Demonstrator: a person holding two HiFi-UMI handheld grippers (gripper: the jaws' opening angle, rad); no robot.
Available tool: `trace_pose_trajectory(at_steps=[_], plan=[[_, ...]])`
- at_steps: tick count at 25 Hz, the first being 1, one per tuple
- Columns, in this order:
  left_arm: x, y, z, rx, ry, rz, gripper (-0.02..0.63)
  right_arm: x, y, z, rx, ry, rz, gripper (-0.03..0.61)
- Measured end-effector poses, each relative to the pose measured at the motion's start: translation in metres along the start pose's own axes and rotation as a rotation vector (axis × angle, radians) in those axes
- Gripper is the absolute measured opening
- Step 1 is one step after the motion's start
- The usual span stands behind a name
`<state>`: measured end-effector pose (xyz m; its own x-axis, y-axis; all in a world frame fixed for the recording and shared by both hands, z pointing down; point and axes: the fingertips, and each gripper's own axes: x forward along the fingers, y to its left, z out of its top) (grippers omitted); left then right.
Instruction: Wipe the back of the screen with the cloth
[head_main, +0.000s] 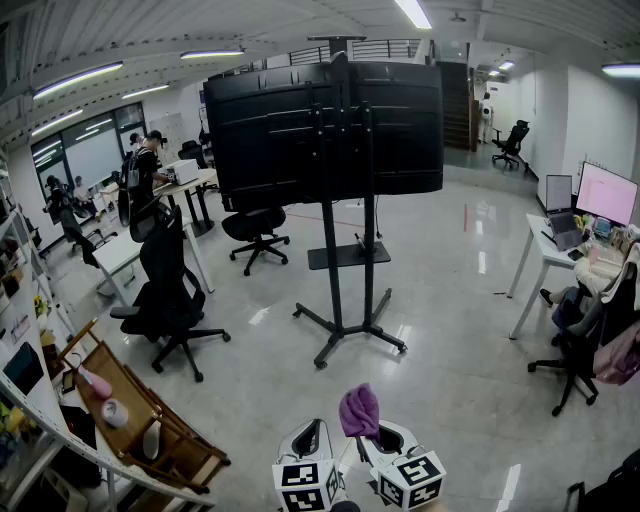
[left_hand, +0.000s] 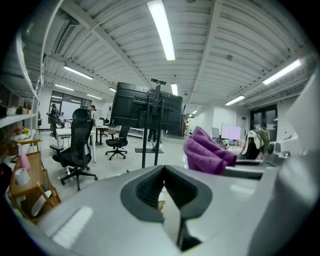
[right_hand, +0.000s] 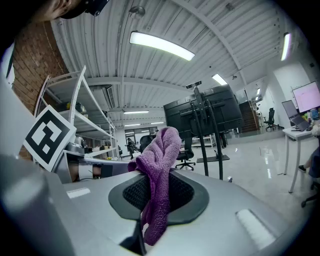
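A large black screen (head_main: 325, 125) stands on a black wheeled stand (head_main: 345, 300) in mid room, its ribbed back facing me; it also shows far off as the screen (left_hand: 147, 107) and the screen (right_hand: 202, 112). My right gripper (head_main: 385, 440) is shut on a purple cloth (head_main: 360, 410), which bunches up above the jaws as the cloth (right_hand: 160, 165). My left gripper (head_main: 310, 445) sits just left of it, jaws closed together with nothing between them; the cloth (left_hand: 205, 150) shows to its right. Both grippers are well short of the screen.
Black office chairs (head_main: 165, 295) and white desks (head_main: 120, 250) stand at left, with a wooden rack (head_main: 150, 420) and shelves at near left. A desk with monitors (head_main: 600, 195) and a chair (head_main: 590, 340) are at right. People are at the far left.
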<state>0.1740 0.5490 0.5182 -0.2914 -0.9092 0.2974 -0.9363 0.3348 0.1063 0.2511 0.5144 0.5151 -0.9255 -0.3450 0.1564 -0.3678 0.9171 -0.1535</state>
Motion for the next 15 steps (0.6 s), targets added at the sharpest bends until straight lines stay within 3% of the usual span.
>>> trace_pose_trajectory(at_steps=[8,15], plan=[[0.077,0.044,0.027,0.016,0.029,0.028,0.007,0.091,-0.039,0.024,-0.024,0.000,0.022,0.058],[0.194,0.112,0.087,0.023,0.021,0.017,0.008,0.216,-0.078,0.072,-0.021,-0.021,0.012,0.058]])
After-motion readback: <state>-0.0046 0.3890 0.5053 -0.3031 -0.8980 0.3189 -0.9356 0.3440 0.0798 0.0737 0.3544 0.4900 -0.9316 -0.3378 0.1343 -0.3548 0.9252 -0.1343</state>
